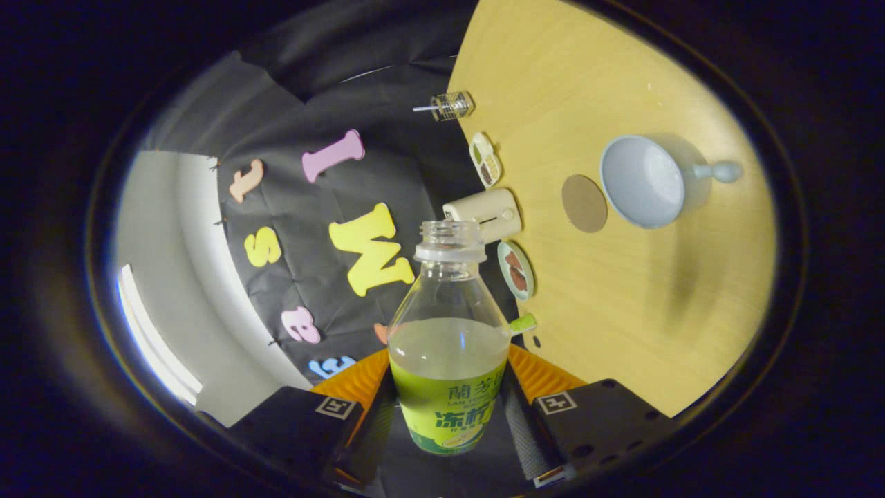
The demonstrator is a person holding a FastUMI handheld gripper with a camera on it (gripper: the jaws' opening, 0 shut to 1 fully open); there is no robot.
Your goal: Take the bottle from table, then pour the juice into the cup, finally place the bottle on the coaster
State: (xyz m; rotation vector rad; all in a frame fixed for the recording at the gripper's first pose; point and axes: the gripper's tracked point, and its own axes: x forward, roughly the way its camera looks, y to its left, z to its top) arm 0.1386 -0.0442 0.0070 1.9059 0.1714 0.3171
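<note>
Black cloth forms the booth wall, and beside it the pale wooden table [622, 311] appears tipped on its side, since the gripper is rolled over. On that table, well beyond the fingers, sits a pale blue cup [650, 181] with a knob-ended handle; its inside looks empty. Just beside the cup lies a round brown coaster [584, 203], flat and bare.

Along the table's edge by the cloth stand a cream boxy container [487, 213], two small dishes [516, 270] holding brownish and greenish bits, and a small clear jar [453, 105] with a thin stick.

Between the fingers is the clear bottle [448, 346], uncapped, roughly half full of cloudy pale juice. Its green label carries Chinese characters too small to make out surely.

Closed partway, the gripper [448, 408] presses both fingers against the bottle's labelled lower body, holding it clear of the table.
</note>
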